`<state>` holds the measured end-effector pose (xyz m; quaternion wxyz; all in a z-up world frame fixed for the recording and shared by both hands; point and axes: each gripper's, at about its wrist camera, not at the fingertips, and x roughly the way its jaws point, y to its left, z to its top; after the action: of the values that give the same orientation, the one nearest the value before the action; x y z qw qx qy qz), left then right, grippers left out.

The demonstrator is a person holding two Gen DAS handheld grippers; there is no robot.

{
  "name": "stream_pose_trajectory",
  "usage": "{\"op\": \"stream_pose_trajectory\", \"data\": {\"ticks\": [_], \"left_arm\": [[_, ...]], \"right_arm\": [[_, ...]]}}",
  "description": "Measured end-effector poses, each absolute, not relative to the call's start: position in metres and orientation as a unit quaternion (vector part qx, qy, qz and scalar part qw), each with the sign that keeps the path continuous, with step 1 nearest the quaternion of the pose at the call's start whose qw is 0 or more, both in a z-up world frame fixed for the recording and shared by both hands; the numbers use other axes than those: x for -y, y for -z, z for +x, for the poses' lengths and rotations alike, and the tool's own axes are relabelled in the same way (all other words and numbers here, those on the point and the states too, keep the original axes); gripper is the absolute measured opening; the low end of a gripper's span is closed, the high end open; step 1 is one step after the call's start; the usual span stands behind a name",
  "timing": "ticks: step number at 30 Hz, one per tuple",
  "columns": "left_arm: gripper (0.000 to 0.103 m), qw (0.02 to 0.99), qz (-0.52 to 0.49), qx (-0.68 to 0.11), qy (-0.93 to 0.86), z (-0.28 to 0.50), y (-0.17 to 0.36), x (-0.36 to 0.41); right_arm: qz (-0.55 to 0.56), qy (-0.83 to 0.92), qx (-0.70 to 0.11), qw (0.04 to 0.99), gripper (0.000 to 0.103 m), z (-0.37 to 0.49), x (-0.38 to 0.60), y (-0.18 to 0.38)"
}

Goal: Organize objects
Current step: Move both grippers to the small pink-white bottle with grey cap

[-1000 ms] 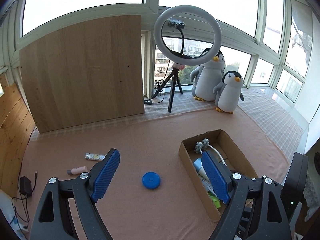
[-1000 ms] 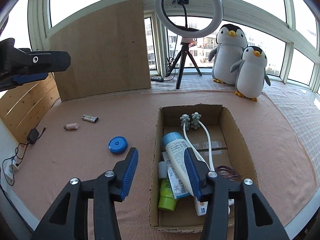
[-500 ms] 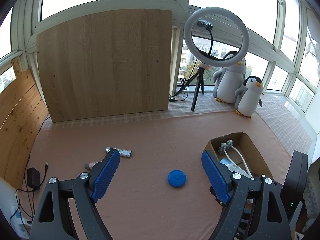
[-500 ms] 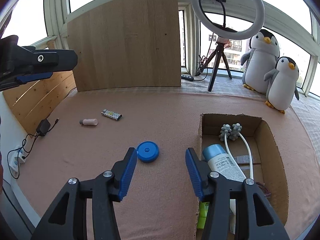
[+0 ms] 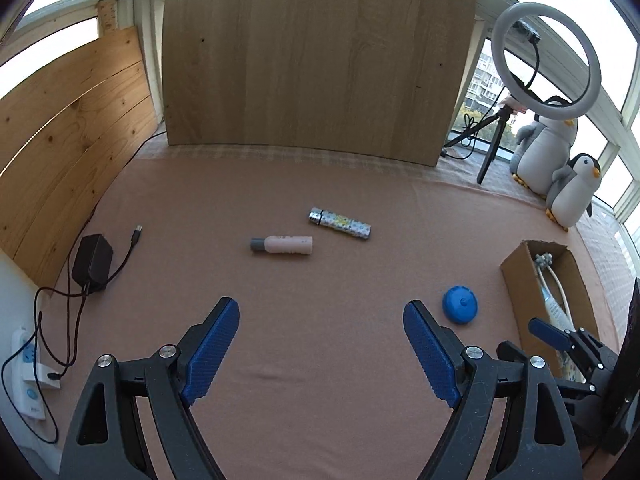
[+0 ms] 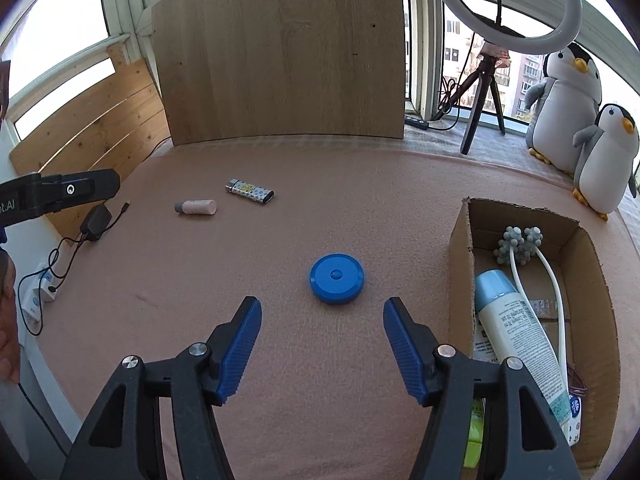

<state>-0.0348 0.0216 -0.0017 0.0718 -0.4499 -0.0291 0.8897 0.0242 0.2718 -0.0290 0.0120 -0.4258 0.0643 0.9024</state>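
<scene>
Three loose items lie on a pink cloth-covered surface (image 6: 320,184), and one cardboard box (image 6: 460,248) sits at the right.

From left to right in the right wrist view: one small pink bottle (image 6: 196,207) lies on its side, long axis running left to right, grey cap pointing left. Just beside it, to the right and a little farther back, one patterned lighter (image 6: 250,191) also lies flat, slanting slightly, metal end at the left. The two are near each other but apart. Well to their right, one round blue disc (image 6: 337,278) lies flat, between the bottle pair and the box.

The open box holds one white bottle with a pale blue cap (image 6: 516,320), lying lengthwise with its cap toward the far end, one white two-pronged massager with grey knobbed balls (image 6: 518,244) at the far end, a green item at the near end, and a thin coil of wire.

The left gripper (image 5: 320,344) hovers wide open and empty, aimed toward the pink bottle. The right gripper (image 6: 322,336) has just been opening; its jaws are apart with nothing between them, the blue disc just ahead.
</scene>
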Motion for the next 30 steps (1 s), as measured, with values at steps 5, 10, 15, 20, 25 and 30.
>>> {"op": "stream_pose_trajectory", "data": {"ticks": [5, 10, 15, 20, 25, 30], "left_arm": [[0.087, 0.027, -0.483, 0.069, -0.872, -0.028, 0.039, 0.029], [0.087, 0.006, -0.498, 0.103, -0.861, -0.015, 0.06, 0.062], [0.087, -0.013, -0.507, 0.133, -0.851, 0.0, 0.071, 0.089], [0.087, -0.035, -0.504, 0.151, -0.85, 0.014, 0.074, 0.113], [0.087, -0.052, -0.502, 0.164, -0.848, 0.021, 0.071, 0.126], [0.087, -0.051, -0.507, 0.165, -0.845, 0.024, 0.074, 0.123]], "right_arm": [[-0.46, -0.886, -0.055, -0.004, 0.062, 0.003, -0.261, 0.054], [-0.488, -0.87, -0.012, -0.065, 0.062, -0.045, -0.227, 0.076], [-0.493, -0.856, 0.065, -0.145, 0.064, -0.116, -0.173, 0.105], [-0.463, -0.861, 0.104, -0.182, 0.063, -0.166, -0.152, 0.109], [-0.45, -0.855, 0.136, -0.221, 0.051, -0.181, -0.142, 0.109], [-0.442, -0.85, 0.152, -0.244, 0.027, -0.179, -0.133, 0.108]]}}
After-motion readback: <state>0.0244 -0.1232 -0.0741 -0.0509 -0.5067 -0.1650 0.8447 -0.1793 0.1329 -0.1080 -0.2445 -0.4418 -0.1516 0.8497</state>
